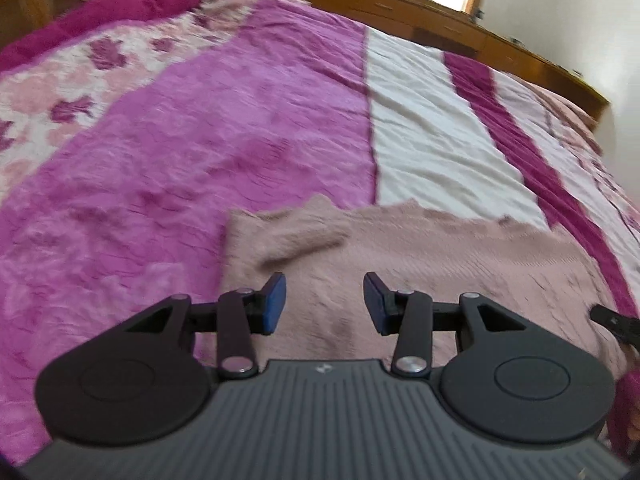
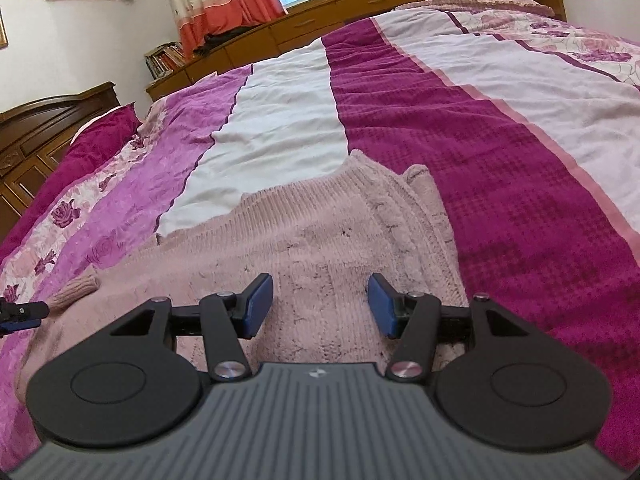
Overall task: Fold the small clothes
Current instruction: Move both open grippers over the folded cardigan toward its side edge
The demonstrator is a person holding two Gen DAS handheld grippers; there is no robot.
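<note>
Both pairs of jaws are held wide, with nothing gripped. Between and just ahead of the left gripper [image 1: 325, 306] the pink sweater [image 1: 400, 264] is seen, its knit running out to the right of the jaws; a sleeve [image 1: 304, 240] is laid slantwise across it just ahead. The right gripper [image 2: 320, 306] is likewise poised over the sweater, with a bunched, doubled side edge [image 2: 424, 216] ahead and to the right of its jaws, and a cuff [image 2: 76, 286] far to the left. The garment's long axis is judged to lie across both views — from one gripper to the other — so each is near one end. Whether the pads are touching the knit cannot be told. Beyond the sweater the bed [image 2: 500, 160] is spread away from the jaws, up to wooden cabinets [image 2: 360, 0].
</note>
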